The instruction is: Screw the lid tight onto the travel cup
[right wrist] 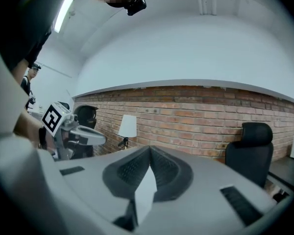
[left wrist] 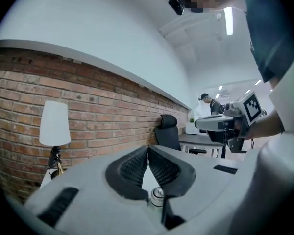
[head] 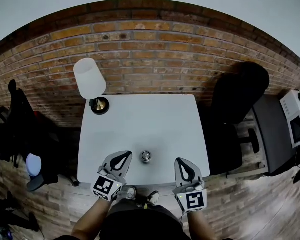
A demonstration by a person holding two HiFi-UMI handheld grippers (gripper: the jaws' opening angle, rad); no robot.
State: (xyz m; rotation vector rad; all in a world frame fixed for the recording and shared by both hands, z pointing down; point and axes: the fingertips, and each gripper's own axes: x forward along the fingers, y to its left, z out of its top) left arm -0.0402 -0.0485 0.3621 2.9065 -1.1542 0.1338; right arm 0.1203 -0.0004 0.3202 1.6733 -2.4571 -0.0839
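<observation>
A small silver travel cup stands near the front edge of the white table, seen from above with its lid end up. My left gripper hovers just left of it and my right gripper a little further to its right, both over the table's front edge. Both have their jaws pressed together with nothing between them. In the left gripper view the cup's top peeks out below the shut jaws. The right gripper view shows only shut jaws and a strip of table; the cup is hidden there.
A lamp with a white shade stands at the table's back left corner. A black office chair sits to the right of the table, with a dark desk beyond it. A brick wall runs behind.
</observation>
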